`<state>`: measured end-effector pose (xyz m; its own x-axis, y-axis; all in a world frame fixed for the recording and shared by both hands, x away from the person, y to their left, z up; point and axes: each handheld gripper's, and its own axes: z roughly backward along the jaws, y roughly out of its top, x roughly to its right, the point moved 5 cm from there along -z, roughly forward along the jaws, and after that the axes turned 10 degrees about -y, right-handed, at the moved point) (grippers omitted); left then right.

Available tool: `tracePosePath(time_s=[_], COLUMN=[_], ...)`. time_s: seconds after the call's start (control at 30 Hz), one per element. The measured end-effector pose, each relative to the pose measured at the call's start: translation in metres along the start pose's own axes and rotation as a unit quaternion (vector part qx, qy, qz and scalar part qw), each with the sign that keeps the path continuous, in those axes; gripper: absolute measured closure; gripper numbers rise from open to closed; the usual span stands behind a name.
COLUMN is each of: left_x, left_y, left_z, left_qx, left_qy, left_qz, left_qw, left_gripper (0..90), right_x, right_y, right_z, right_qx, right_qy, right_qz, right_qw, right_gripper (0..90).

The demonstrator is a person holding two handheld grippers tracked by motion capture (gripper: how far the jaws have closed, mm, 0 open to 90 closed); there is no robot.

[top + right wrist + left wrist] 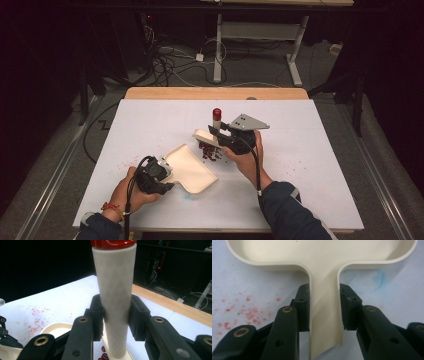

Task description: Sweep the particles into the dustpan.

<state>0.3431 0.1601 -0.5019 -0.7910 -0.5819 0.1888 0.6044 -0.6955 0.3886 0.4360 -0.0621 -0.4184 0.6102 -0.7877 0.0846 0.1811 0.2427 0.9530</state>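
Pinching the dustpan point(192, 170) handle, the left gripper point(159, 176) keeps it flat on the tabletop point(310, 150) — the right gripper point(225, 138) squeezes the brush point(216, 125) upright to sweep red beans point(210, 151) in.

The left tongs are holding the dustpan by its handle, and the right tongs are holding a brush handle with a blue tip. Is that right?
Almost. The tip is red, not blue; the right gripper view shows it atop the cream brush handle clamped in the right tongs. The rest holds: the left tongs grip the dustpan by its handle.
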Motion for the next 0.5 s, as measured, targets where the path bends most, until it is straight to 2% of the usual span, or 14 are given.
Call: tracePosePath(time_s=[0.33,0.5], left_x=[0.000,0.001], left_y=[0.001,0.003], left_z=[0.000,-0.001], left_qx=[-0.001,-0.003], left_qy=[0.000,0.001], left_qz=[0.000,0.001], left_qw=[1.0000,1.0000], left_gripper=[63.3,63.3], right_x=[-0.005,-0.012], right_y=[0.000,0.001], right_z=[0.003,0.006], right_qx=[-0.001,-0.002], right_qy=[0.003,0.004], right_qz=[-0.003,-0.010], right_qw=[1.0000,0.9999], right_gripper=[68.6,68.8])
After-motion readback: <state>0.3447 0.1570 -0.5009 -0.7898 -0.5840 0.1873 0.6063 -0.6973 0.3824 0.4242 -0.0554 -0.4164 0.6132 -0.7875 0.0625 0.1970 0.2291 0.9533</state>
